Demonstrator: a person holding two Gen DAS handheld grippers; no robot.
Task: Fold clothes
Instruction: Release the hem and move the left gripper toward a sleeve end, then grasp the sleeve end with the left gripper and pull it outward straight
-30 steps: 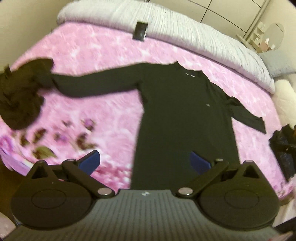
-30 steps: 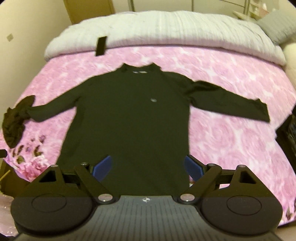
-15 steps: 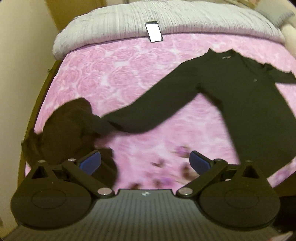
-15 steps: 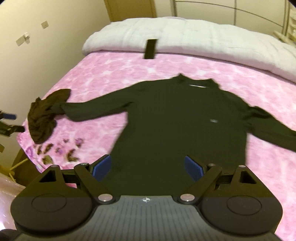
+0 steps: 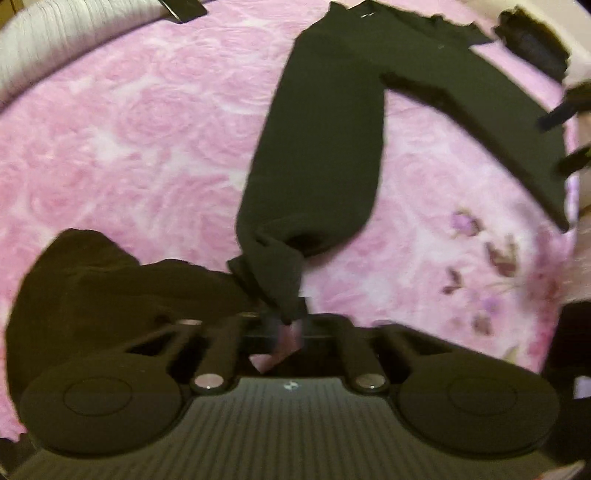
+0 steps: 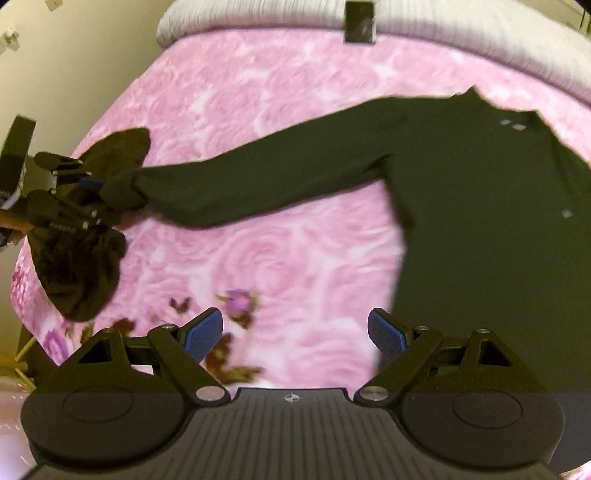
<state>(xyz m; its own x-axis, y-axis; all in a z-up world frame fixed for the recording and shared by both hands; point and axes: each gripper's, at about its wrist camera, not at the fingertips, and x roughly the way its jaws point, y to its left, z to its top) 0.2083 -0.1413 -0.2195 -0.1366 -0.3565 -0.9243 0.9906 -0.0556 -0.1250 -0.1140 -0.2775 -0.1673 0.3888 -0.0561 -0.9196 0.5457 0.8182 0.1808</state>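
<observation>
A black long-sleeved shirt point(image 6: 480, 206) lies spread flat on the pink rose-patterned bedspread point(image 6: 280, 96). One sleeve point(image 5: 314, 155) stretches toward the bed's left edge. My left gripper point(image 5: 282, 325) is shut on that sleeve's cuff point(image 5: 273, 280), which bunches between the fingers. In the right wrist view the left gripper point(image 6: 92, 184) shows at the far left, at the sleeve end. My right gripper point(image 6: 295, 334) hovers open above the bedspread, beside the shirt's lower body, its blue pads point(image 6: 203, 334) wide apart with nothing between them.
A crumpled dark brown garment point(image 6: 81, 266) lies at the bed's left edge, right by the cuff point(image 5: 103, 288). A dark phone point(image 6: 359, 21) rests on the grey-white duvet point(image 6: 461, 40) at the head of the bed. Another dark heap point(image 5: 532, 40) sits far right.
My left gripper swung left to the sleeve end and closed on the cuff. My right gripper turned left too, staying open over the shirt's lower left side.
</observation>
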